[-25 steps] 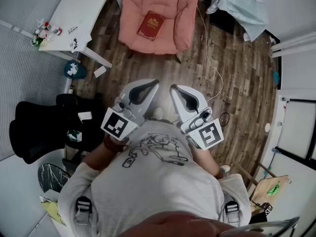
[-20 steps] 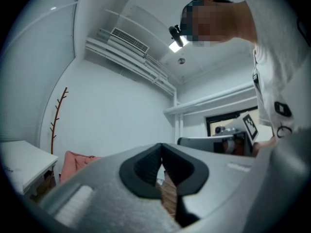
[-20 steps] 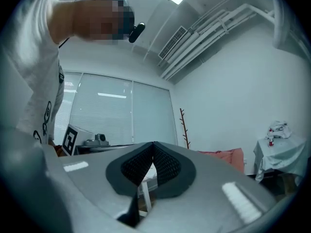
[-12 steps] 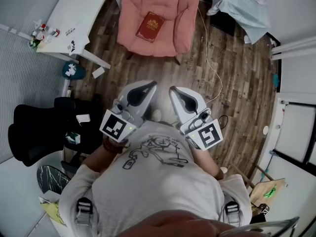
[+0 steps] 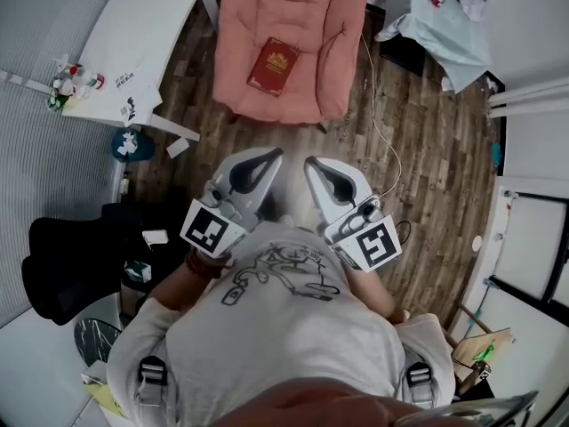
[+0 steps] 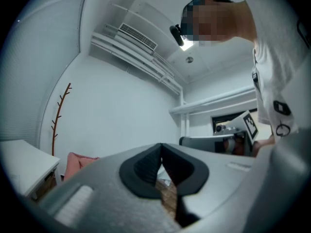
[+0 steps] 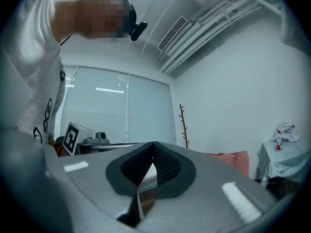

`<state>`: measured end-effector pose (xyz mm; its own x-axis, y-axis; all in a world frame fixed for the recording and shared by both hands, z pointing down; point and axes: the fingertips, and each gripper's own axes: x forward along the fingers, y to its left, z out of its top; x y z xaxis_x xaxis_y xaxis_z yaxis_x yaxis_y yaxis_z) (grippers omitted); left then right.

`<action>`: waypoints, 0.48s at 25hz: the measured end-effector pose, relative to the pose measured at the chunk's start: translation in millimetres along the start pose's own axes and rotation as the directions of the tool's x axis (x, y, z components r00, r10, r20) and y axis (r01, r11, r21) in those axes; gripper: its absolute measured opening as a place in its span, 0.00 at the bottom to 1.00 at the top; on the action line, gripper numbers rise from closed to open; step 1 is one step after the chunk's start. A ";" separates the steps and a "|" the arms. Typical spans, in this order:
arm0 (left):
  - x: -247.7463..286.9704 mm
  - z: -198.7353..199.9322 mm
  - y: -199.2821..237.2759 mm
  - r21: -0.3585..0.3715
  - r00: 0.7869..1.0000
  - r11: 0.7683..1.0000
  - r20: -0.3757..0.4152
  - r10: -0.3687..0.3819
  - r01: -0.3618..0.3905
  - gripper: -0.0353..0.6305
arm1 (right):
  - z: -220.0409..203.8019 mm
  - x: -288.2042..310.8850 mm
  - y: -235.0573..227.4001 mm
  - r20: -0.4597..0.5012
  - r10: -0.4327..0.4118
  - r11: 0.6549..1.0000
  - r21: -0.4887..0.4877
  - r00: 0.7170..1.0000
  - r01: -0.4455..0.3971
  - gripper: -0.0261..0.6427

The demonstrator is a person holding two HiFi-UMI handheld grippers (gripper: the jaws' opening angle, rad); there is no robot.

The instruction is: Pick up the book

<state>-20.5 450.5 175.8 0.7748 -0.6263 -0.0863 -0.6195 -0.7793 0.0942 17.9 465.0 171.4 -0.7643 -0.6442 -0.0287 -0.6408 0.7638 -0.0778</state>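
On pink armchair (image 5: pixel 313 25), red book (image 5: pixel 273 64)

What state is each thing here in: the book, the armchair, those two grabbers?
book: closed, lying flat on the armchair seat, not held.
pink armchair: upright, nothing but the book on its seat.
left gripper: fingers shut, empty, short of the armchair.
right gripper: fingers shut, empty, beside the left one.

Pale grey T-shirt (image 5: pixel 293 336), black line drawing (image 5: pixel 283 274) across the chest.
Buckled dark straps (image 5: pixel 150 377) on both shoulders; left gripper (image 5: pixel 276 154) and right gripper (image 5: pixel 310 161) in grey-white shells, black-and-white marker cubes (image 5: pixel 212 229).
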 end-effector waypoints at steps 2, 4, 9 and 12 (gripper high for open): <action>7.6 1.4 27.6 0.003 1.000 1.000 -0.007 -0.002 0.002 0.06 | 0.8 27.6 -11.2 0.001 0.001 1.000 0.006 1.000 -0.001 0.05; 14.0 5.9 54.6 0.003 1.000 1.000 -0.003 -0.005 0.005 0.06 | 5.5 54.3 -19.4 0.015 -0.003 1.000 0.021 1.000 0.003 0.05; 23.5 13.8 117.2 0.006 1.000 1.000 -0.006 -0.010 0.010 0.06 | 7.8 113.8 -40.7 0.011 -0.008 1.000 0.028 1.000 0.008 0.05; 29.5 15.3 149.6 0.000 1.000 1.000 -0.010 -0.014 0.014 0.06 | 4.0 143.7 -53.3 -0.007 0.001 1.000 0.009 1.000 -0.001 0.05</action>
<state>-92.3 315.2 172.2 0.7846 -0.6151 -0.0777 -0.6085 -0.7880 0.0932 -57.5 331.6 167.5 -0.7652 -0.6434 -0.0218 -0.6397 0.7637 -0.0869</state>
